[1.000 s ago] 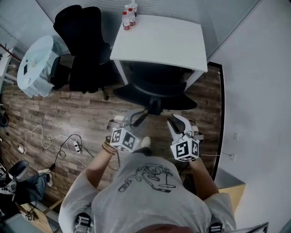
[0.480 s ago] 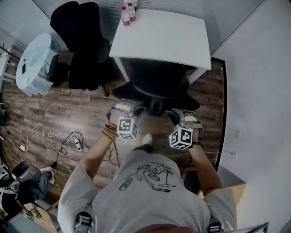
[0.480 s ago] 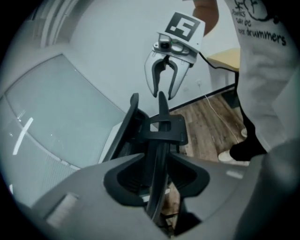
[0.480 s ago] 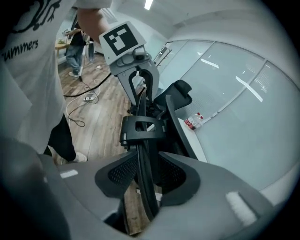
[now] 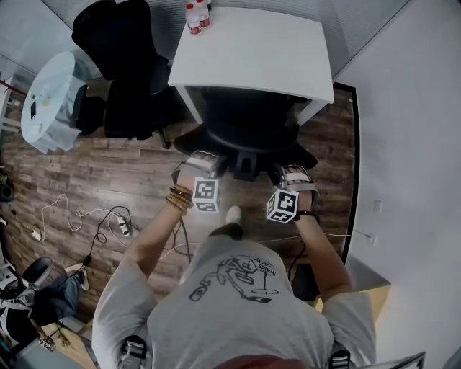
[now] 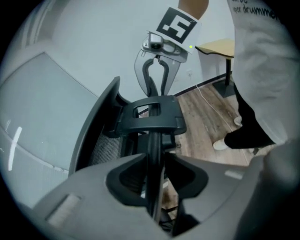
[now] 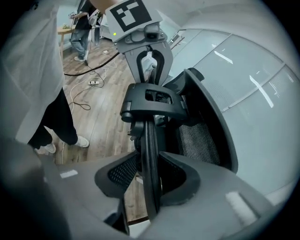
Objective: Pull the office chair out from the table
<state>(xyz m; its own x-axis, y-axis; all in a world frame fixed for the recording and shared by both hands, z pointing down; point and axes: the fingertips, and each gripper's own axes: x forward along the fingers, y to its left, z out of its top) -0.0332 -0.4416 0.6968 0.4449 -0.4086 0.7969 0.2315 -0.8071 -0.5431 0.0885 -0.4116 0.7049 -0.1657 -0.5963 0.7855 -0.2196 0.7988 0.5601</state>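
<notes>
Both left gripper [image 5: 207,162] and right gripper [image 5: 288,171], jaws just opening wide, straddle the office chair [image 5: 248,124] back; table [image 5: 252,50] covers its seat.

2nd blk chair [image 5: 119,65], bottles [image 5: 193,18], floor cables [image 5: 108,216].

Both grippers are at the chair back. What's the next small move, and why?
Probably close both on the chair back's rim. The left gripper and right gripper have just been opening their jaws, the rim runs between each pair unclamped, and the office chair sits under the table.
</notes>
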